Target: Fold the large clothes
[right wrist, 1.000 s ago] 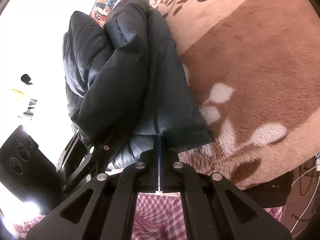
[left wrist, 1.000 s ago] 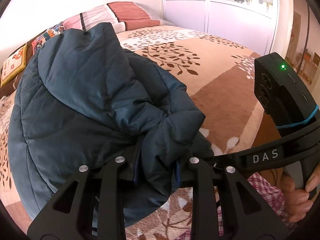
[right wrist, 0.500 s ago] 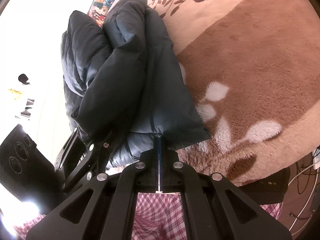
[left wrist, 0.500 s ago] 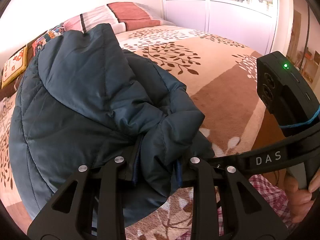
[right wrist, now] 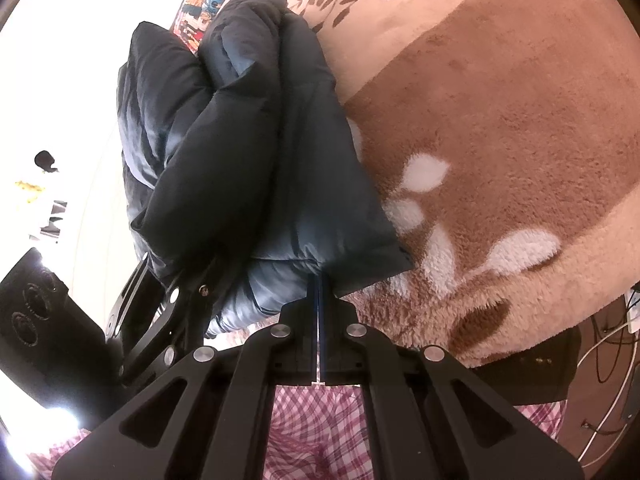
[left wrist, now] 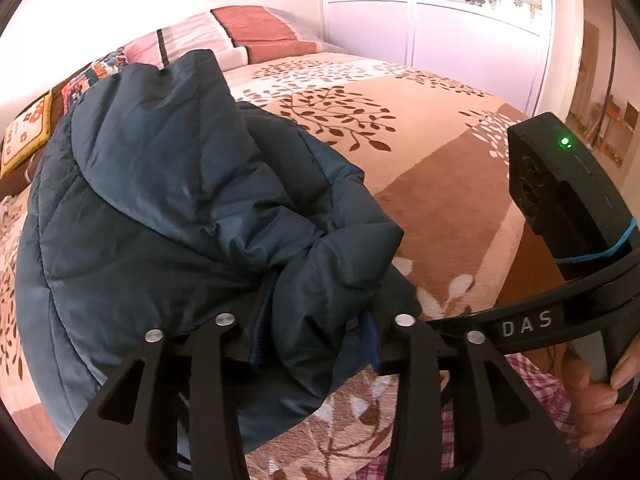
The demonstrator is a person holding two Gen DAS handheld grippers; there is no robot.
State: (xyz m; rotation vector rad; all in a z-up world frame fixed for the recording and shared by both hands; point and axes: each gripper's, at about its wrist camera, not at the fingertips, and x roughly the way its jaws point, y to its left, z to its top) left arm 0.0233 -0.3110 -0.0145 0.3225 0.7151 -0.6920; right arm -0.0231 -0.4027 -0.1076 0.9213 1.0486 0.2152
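**Both grippers clamped on a padded jacket above the bed**

Left wrist view: the left gripper (left wrist: 316, 332) has a bunched wad of the dark teal quilted puffer jacket (left wrist: 160, 216) between its fingers, jaws part-way apart and closed against the thick fabric, blue lining showing at the pinch. The jacket bulk fills the left half of the view, raised off the beige and brown fleece bedspread with leaf pattern (left wrist: 440, 184). The other black handheld gripper sits at right, green light lit, held by a bare hand (left wrist: 596, 396). Striped pink and rust pillows (left wrist: 256, 34) lie at the head of the bed; a white wardrobe (left wrist: 440, 24) stands behind.

Right wrist view: the right gripper (right wrist: 319, 300) has its fingers pressed nearly together, pinching a thin edge of the jacket (right wrist: 260, 168) at its lower hem. The jacket hangs folded in thick rolls, just over the bedspread (right wrist: 500, 120). The left gripper (right wrist: 168, 312) shows at lower left, gripping the same garment. Pink checked cloth (right wrist: 316, 432) below.
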